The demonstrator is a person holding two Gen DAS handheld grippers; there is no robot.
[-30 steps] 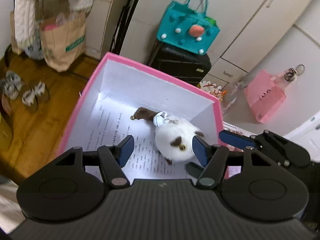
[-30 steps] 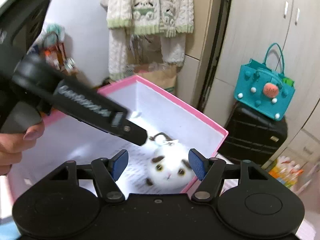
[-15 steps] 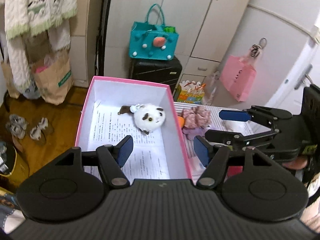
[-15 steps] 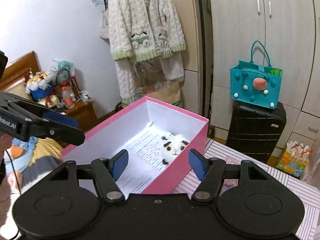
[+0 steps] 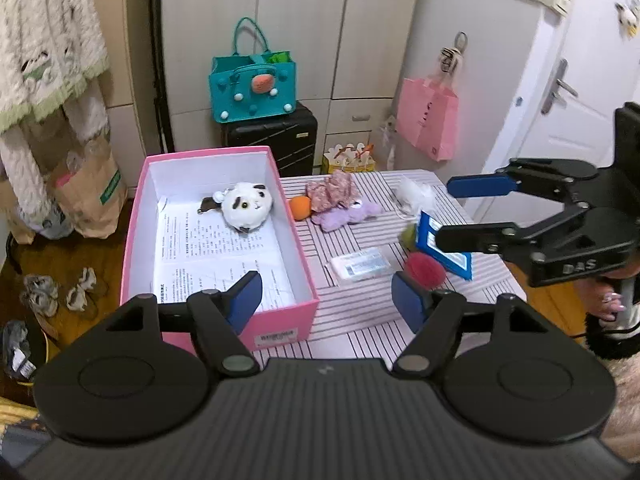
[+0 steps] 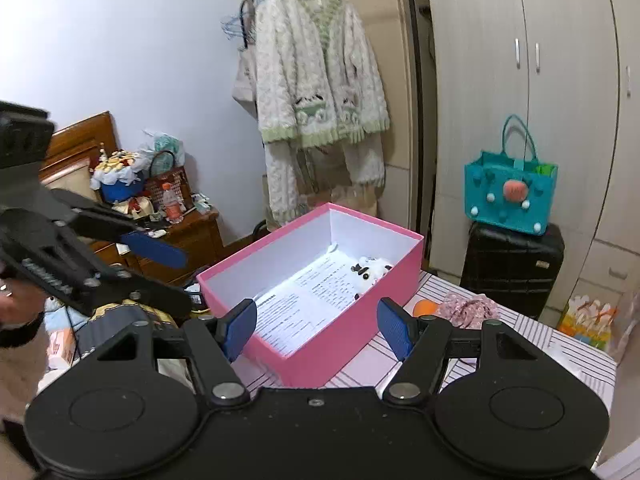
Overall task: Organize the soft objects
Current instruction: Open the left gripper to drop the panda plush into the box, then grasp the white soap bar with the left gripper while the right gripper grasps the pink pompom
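Inside the pink box [image 5: 304,280], at its far end, a white plush toy [image 5: 248,211] lies on printed paper [image 5: 212,256]. Right of the box, an orange ball [image 5: 300,207], a purple toy [image 5: 348,216] and a red ball [image 5: 424,271] rest on the striped table [image 5: 360,312]. The left gripper [image 5: 326,300] and right gripper [image 6: 316,326] both hang spread wide, holding nothing, near the box's close end.

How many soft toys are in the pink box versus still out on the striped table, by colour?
In the pink box: 1, white plush.
On the table:
Orange: 1
Pink floral: 1
Purple: 1
White: 1
Red: 1
Total: 6 soft toys.
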